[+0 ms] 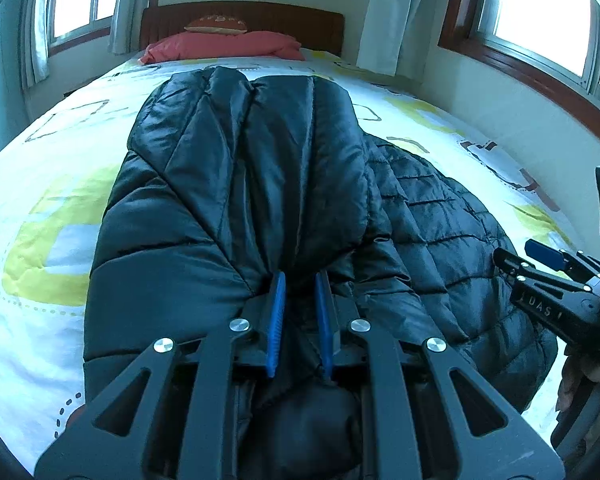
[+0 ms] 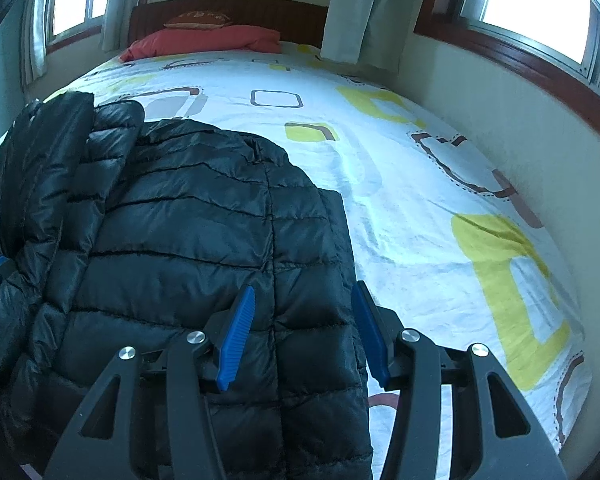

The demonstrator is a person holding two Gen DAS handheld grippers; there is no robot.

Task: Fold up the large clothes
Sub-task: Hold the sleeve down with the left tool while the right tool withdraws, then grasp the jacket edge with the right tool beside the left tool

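A large black quilted puffer jacket (image 1: 240,184) lies on the bed, one side folded over toward the middle. My left gripper (image 1: 300,284) is shut on a bunched fold of the jacket at its near edge. In the right wrist view the jacket (image 2: 188,232) fills the left half. My right gripper (image 2: 302,300) is open, its blue pads either side of the jacket's right edge panel, not pinching it. The right gripper also shows at the right edge of the left wrist view (image 1: 540,264).
The bed has a white sheet (image 2: 400,208) with yellow and brown squares. A red pillow (image 1: 224,46) and a brown cushion (image 1: 216,24) lie by the wooden headboard (image 1: 292,20). A wall with windows runs close along the bed's right side (image 2: 500,92).
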